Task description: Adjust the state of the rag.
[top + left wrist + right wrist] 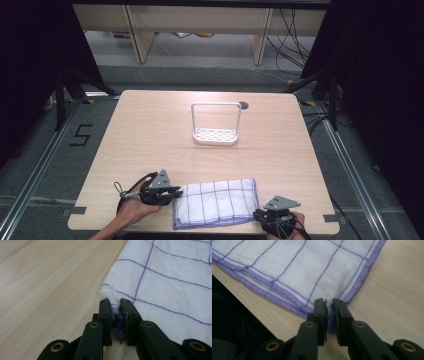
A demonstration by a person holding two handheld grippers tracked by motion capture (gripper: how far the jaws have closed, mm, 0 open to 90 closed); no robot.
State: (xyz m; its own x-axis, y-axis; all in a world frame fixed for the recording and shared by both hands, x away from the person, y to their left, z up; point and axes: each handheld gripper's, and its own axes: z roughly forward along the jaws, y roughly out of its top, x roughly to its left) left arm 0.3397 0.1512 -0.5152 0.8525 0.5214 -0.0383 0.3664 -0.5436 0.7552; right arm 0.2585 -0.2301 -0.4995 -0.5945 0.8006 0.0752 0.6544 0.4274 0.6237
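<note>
A folded white cloth [216, 202] with purple grid lines and purple hems lies at the near edge of the table. My left gripper [176, 192] is at its left end, and in the left gripper view its jaws are shut on a bunched bit of the cloth [160, 282] edge, gripper [115, 305]. My right gripper [258, 216] is at the cloth's near right corner. In the right gripper view its jaws pinch the purple-hemmed corner of the cloth [294, 267], gripper [328, 305].
A white rack [216, 124] with a tall wire frame and a slotted base stands at the middle of the light wooden table [150, 135]. A dark round hole [243, 105] sits behind it. The table's near edge runs just under both hands.
</note>
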